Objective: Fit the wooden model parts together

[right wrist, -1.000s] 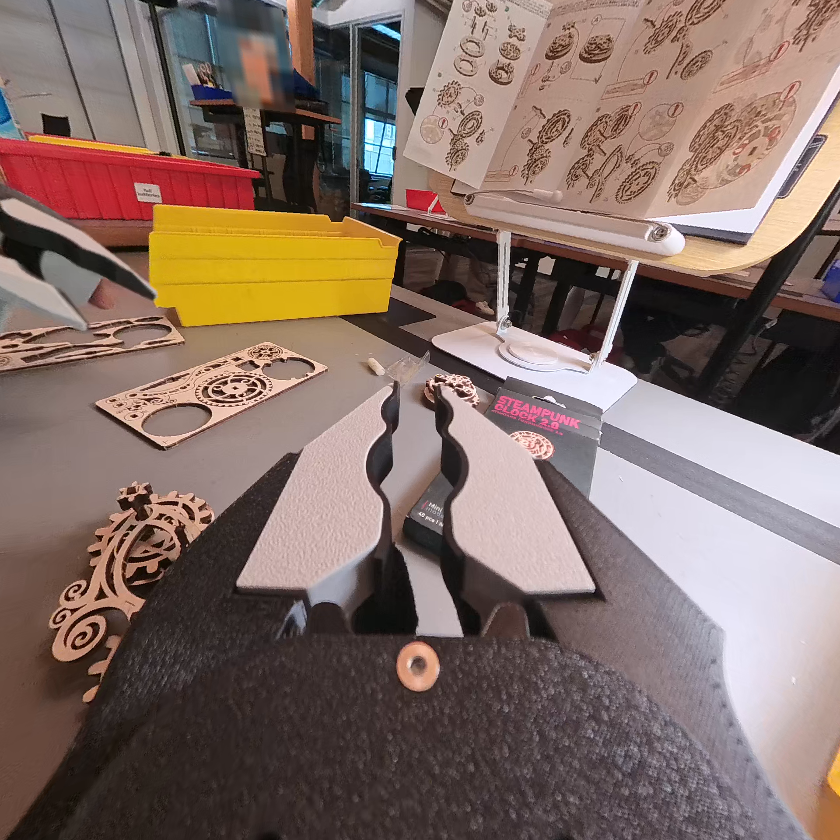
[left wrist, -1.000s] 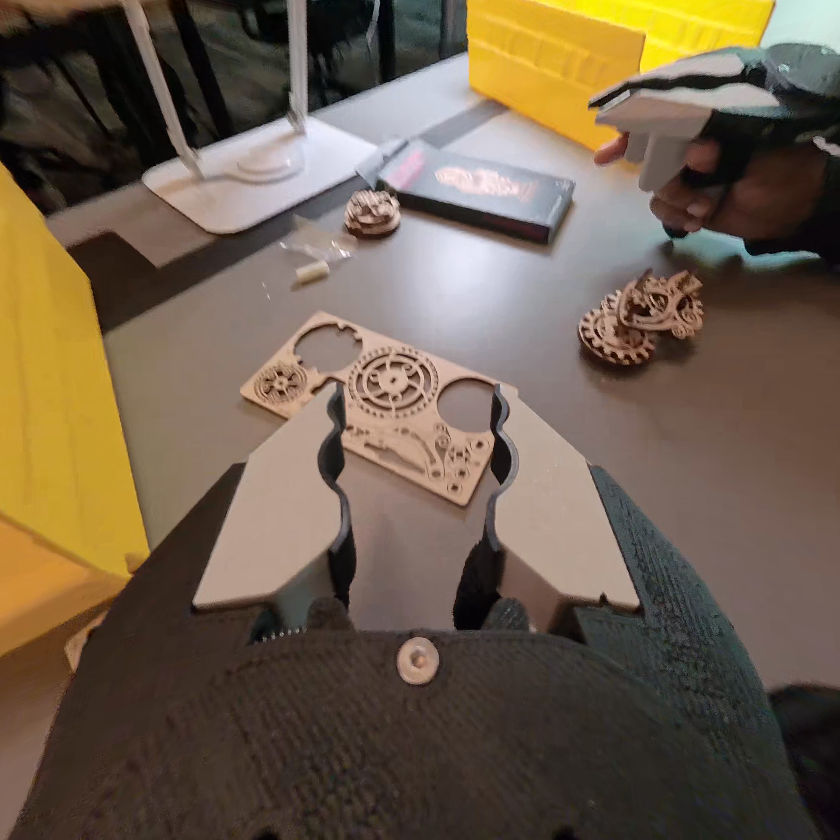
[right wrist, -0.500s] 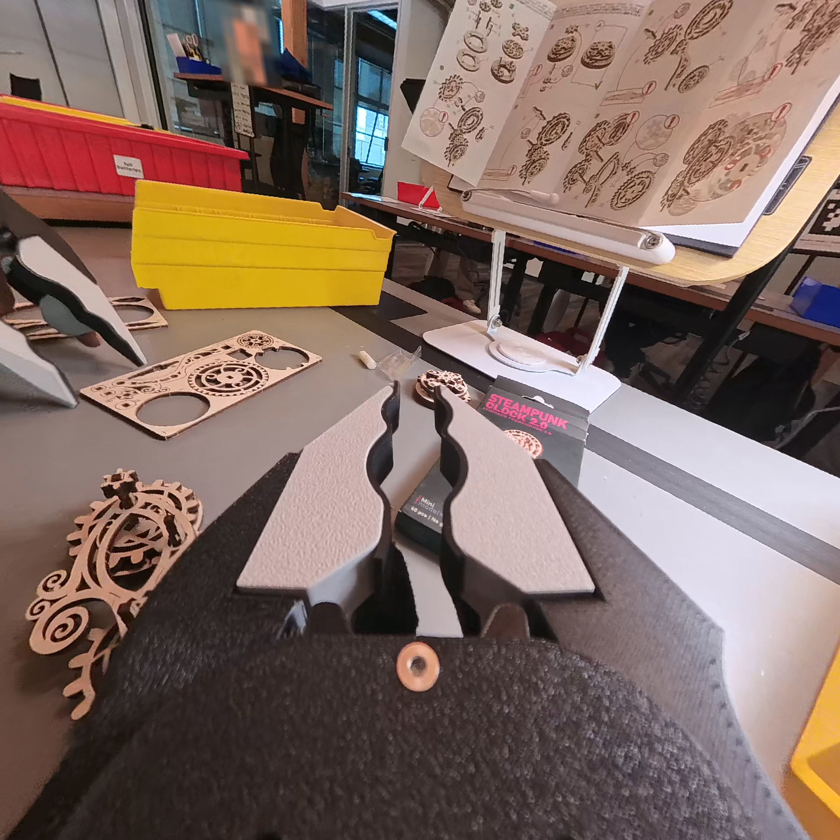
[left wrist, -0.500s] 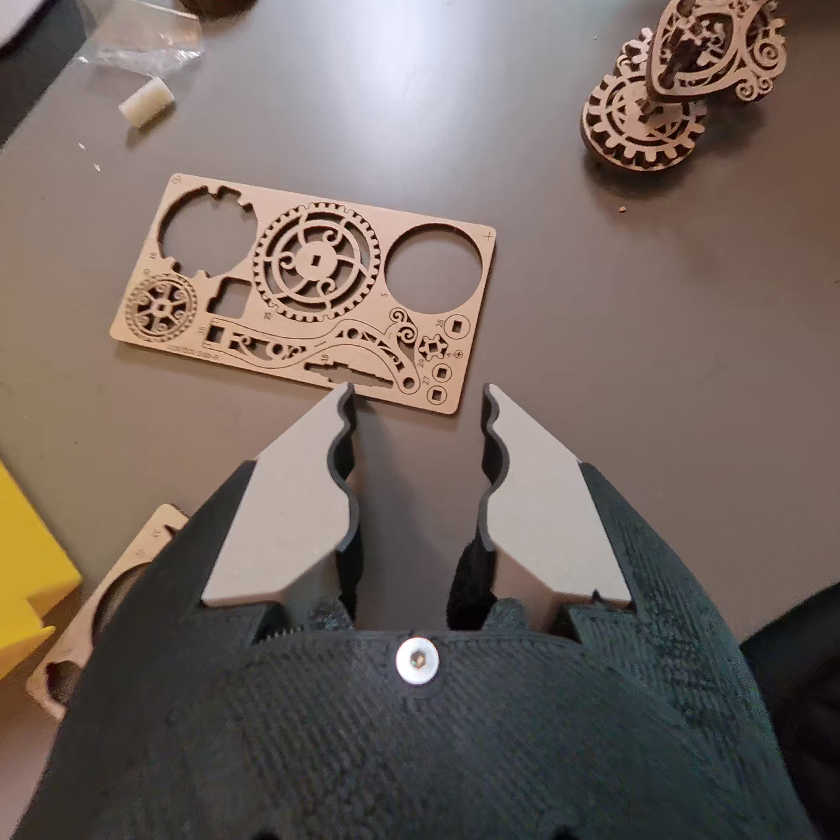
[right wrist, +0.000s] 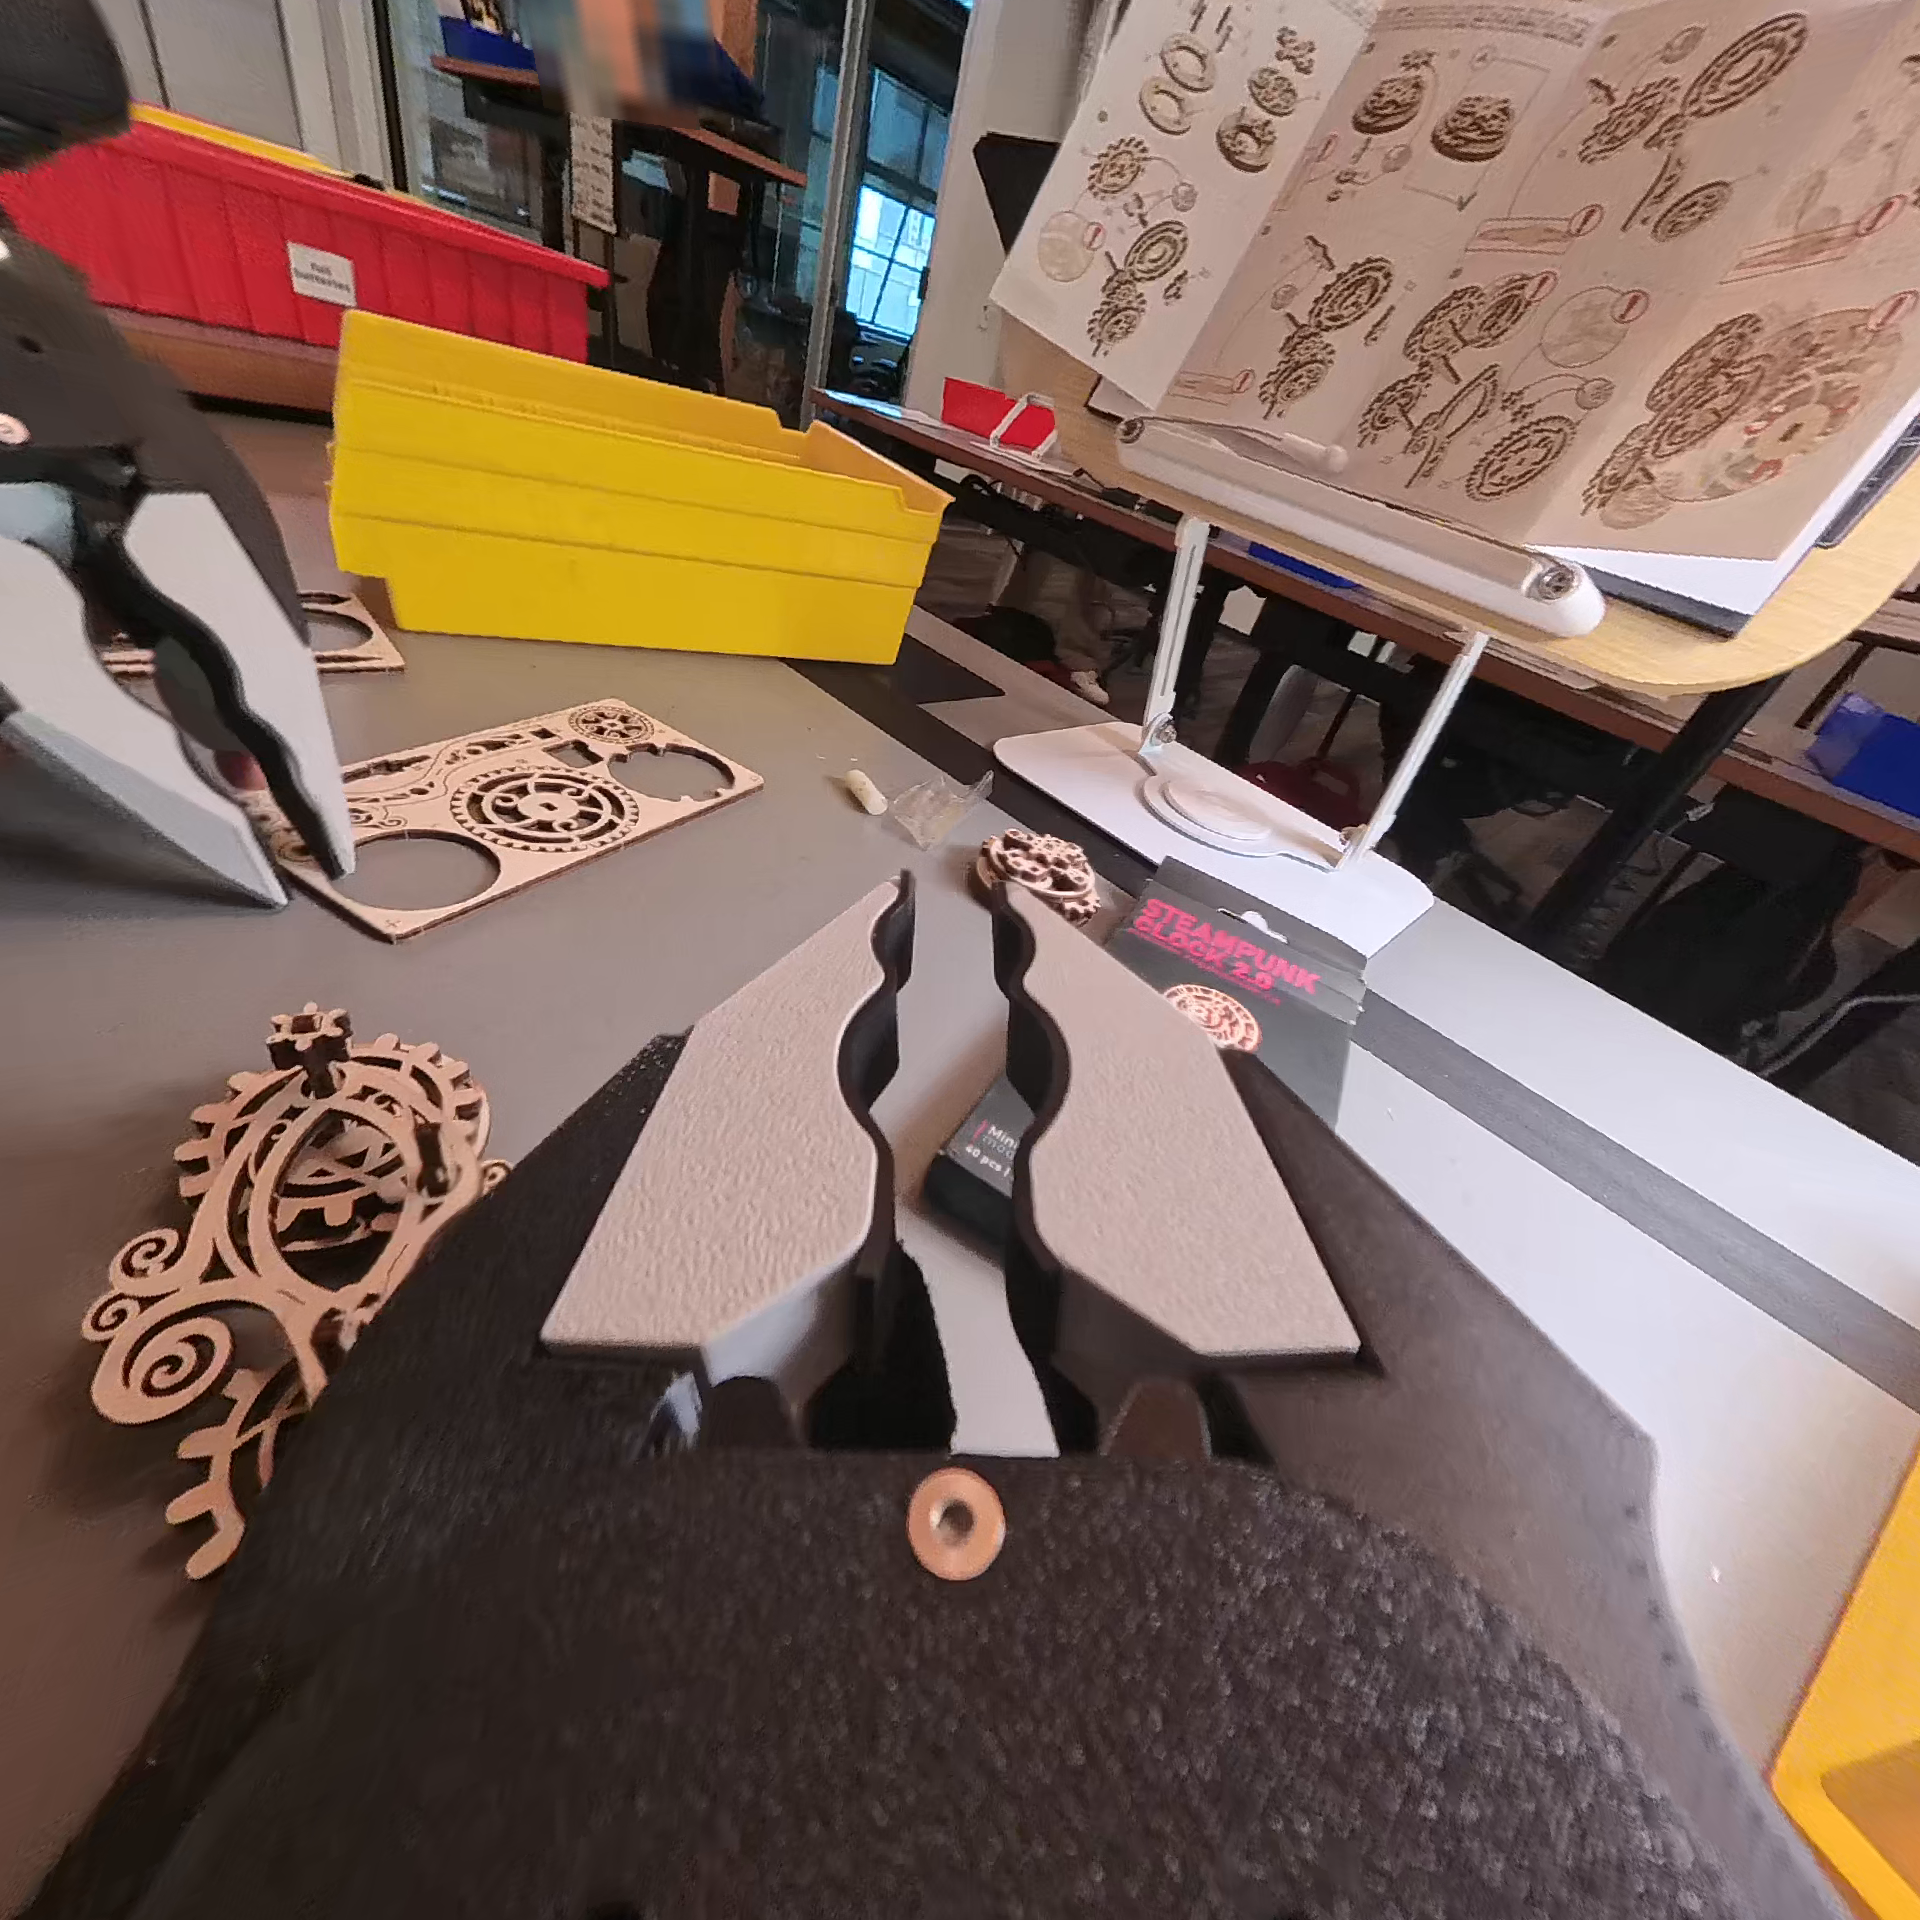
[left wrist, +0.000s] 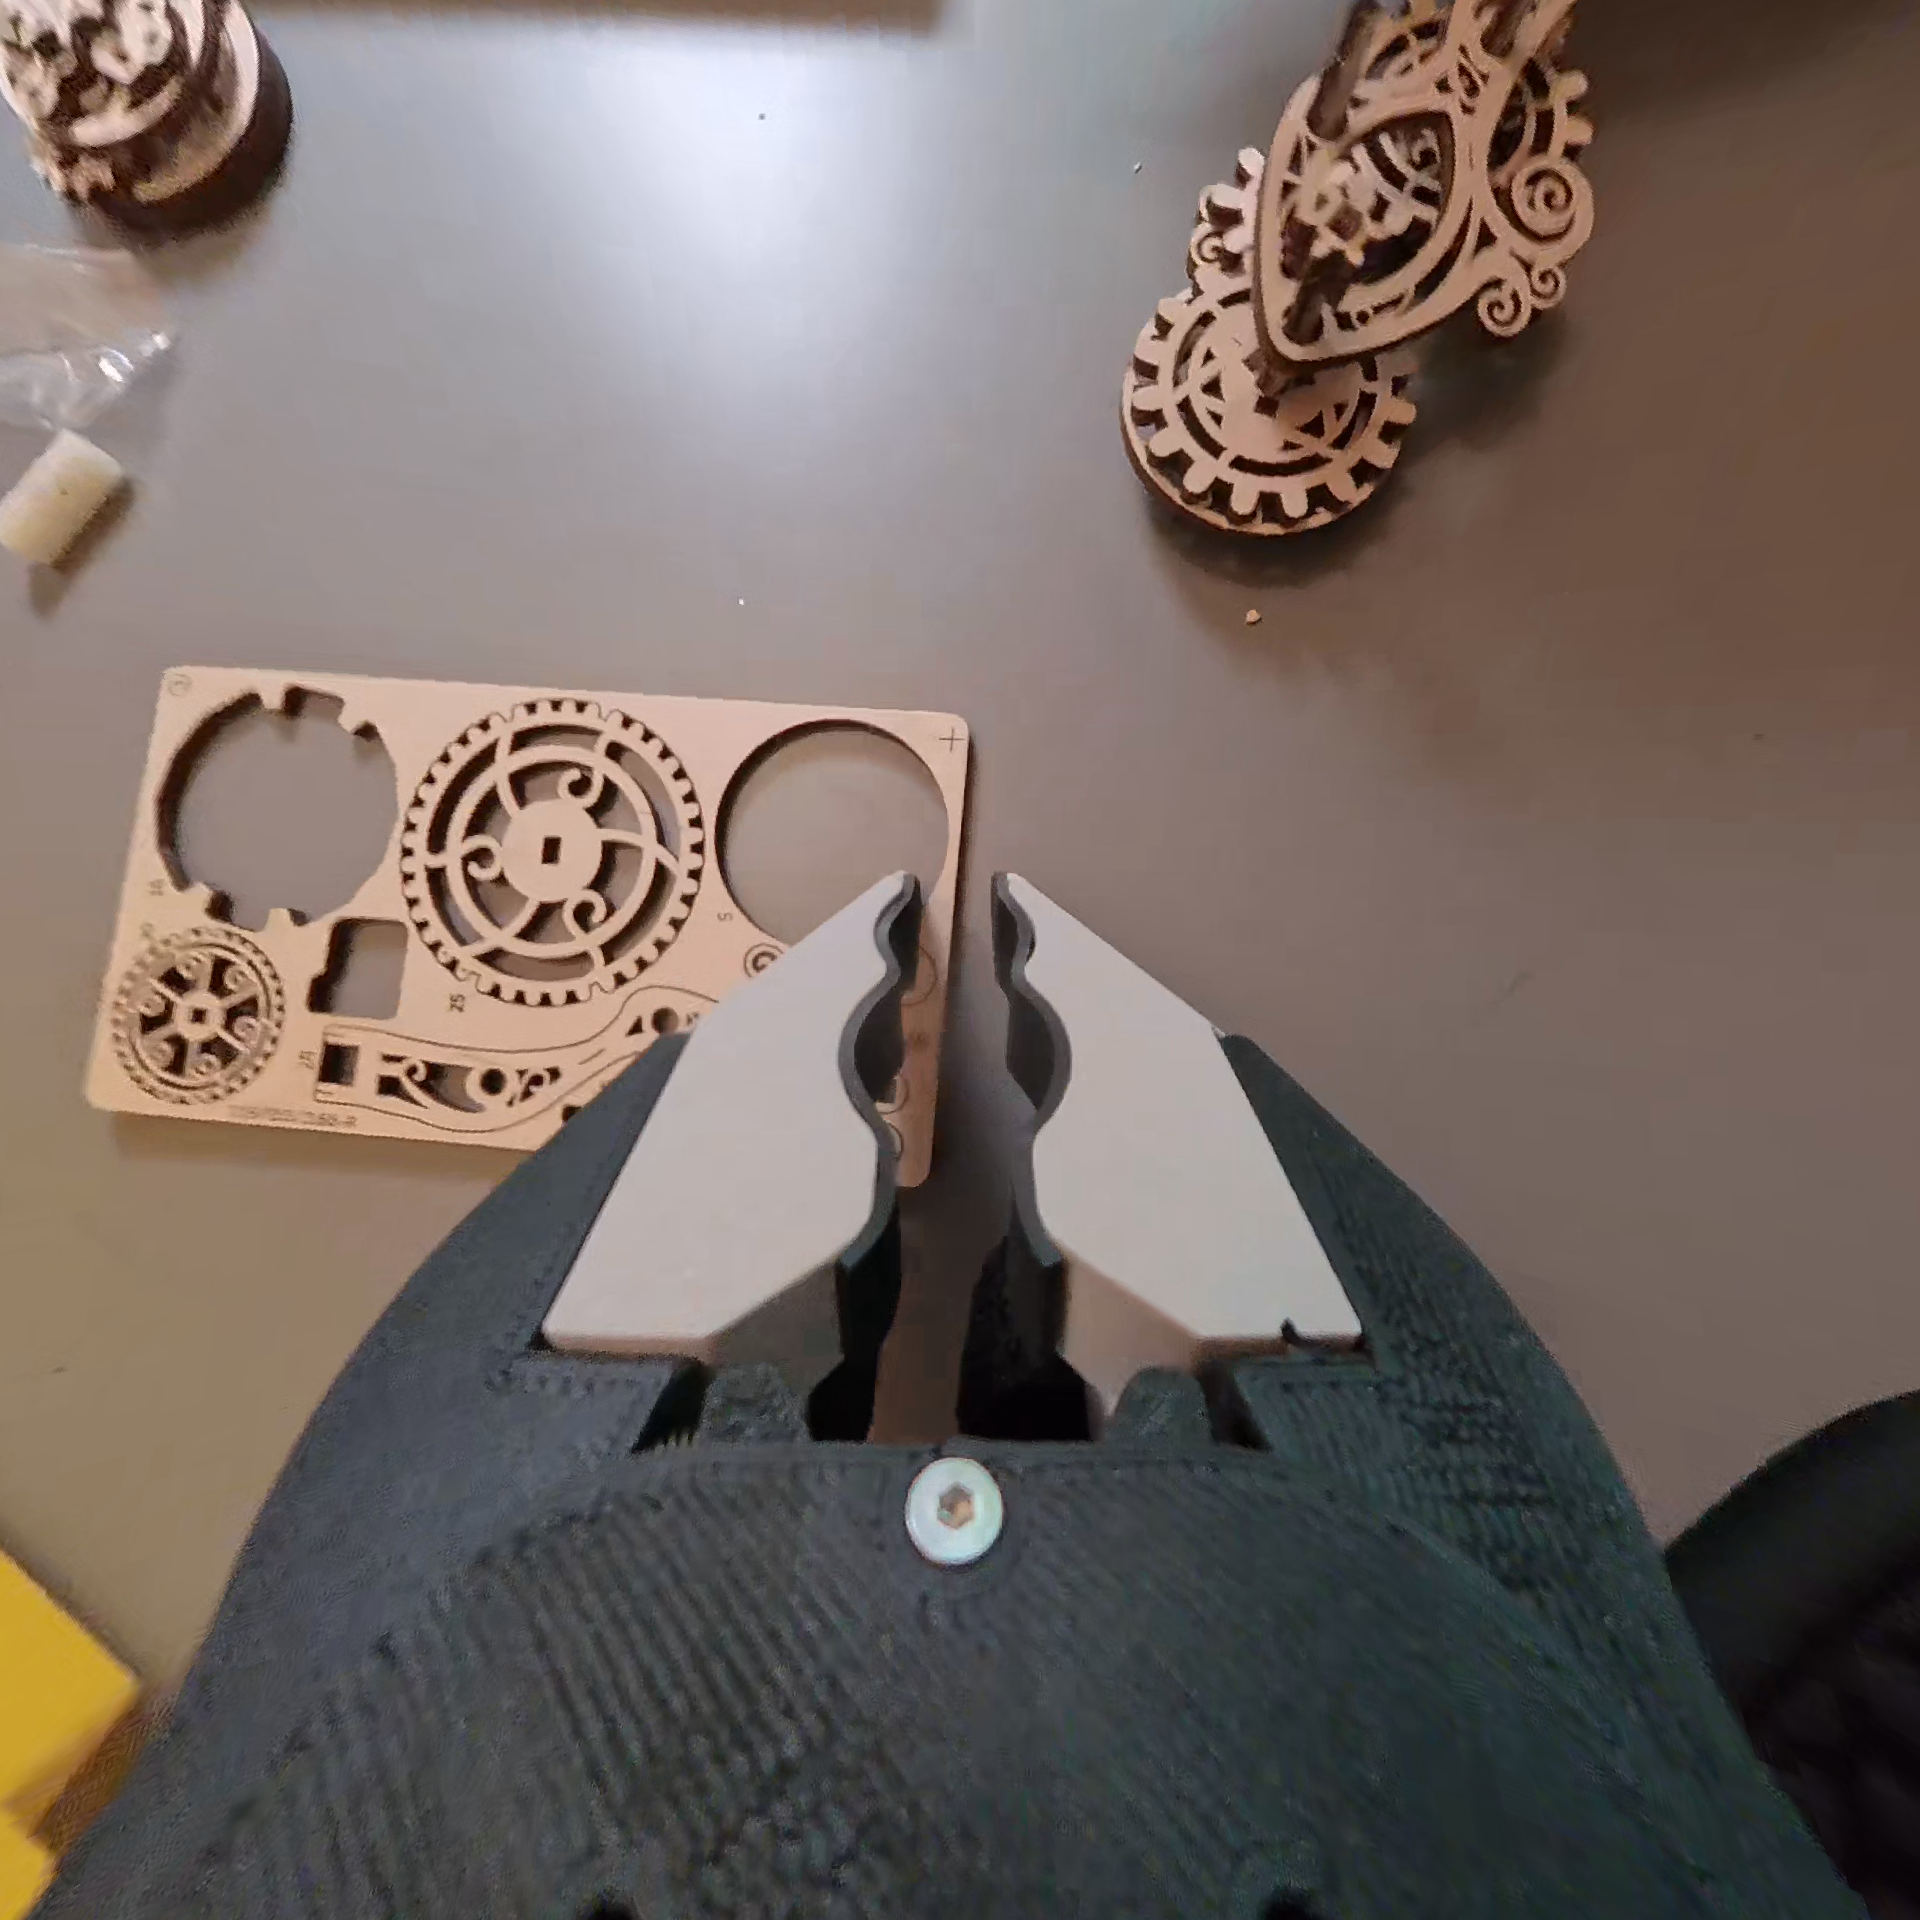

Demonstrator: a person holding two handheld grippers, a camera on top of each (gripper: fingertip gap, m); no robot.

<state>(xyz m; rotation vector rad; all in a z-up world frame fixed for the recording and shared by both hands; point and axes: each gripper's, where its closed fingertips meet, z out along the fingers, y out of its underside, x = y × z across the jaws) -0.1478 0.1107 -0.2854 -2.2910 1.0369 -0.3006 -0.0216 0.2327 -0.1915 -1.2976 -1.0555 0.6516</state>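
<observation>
A flat, pale laser-cut wooden parts sheet (left wrist: 540, 914) lies on a smooth, matt grey tabletop (left wrist: 1455, 831). The fretwork wooden gear assembly (left wrist: 1340, 291) shows dark scorched edges. Stacked yellow plastic bins (right wrist: 623, 520) look slightly glossy. A black cardboard box (right wrist: 1247, 987) appears matt. The printed instruction booklet (right wrist: 1507, 260) is paper.

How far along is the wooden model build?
Done: one ornate gear sub-assembly and a small round gear stack sit built on the table. In hand: nothing gripped; the left gripper, fingers narrowly apart, straddles the right edge of the wooden parts sheet; the right gripper is empty. Left: the big gear and small gear remain unpunched in the sheet.
</observation>
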